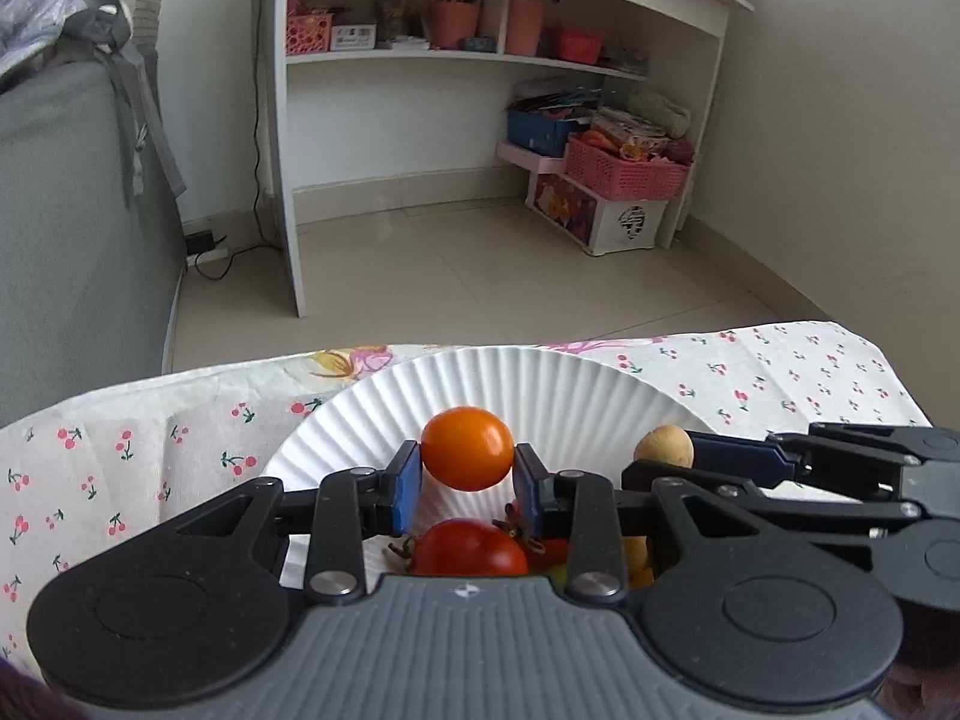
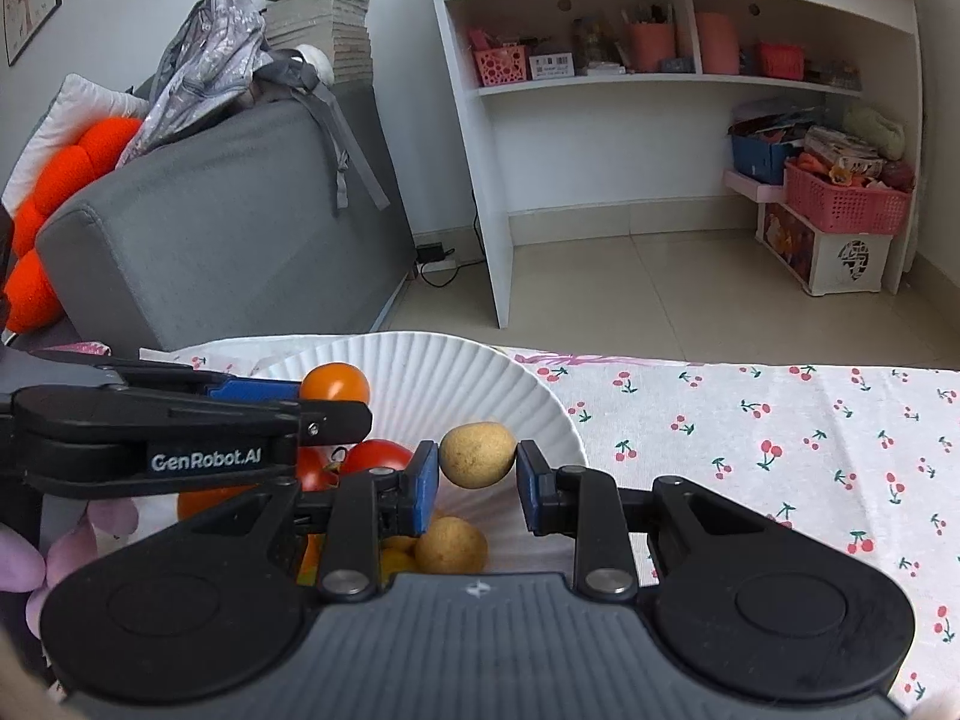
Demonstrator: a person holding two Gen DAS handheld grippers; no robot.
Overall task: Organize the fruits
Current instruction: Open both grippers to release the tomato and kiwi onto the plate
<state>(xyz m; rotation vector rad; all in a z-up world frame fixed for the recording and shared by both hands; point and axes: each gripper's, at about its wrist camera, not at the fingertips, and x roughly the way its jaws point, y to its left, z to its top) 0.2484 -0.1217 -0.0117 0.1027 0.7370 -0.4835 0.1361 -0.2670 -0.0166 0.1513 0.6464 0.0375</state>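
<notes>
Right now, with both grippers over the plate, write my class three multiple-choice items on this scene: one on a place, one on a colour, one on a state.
1. Where do the loose red tomatoes lie?
A. on the white paper plate
B. on the floor
C. on the shelf

2. What colour is the round fruit between the left gripper fingers?
A. green
B. orange
C. purple

3. What state is the right gripper in?
A. wide open and empty
B. out of view
C. shut on the tan fruit

Answers:
1. A, they sit inside the fluted plate on the cherry-print cloth.
2. B, its skin is glossy orange in both views.
3. C, both blue pads press against its sides.
</notes>
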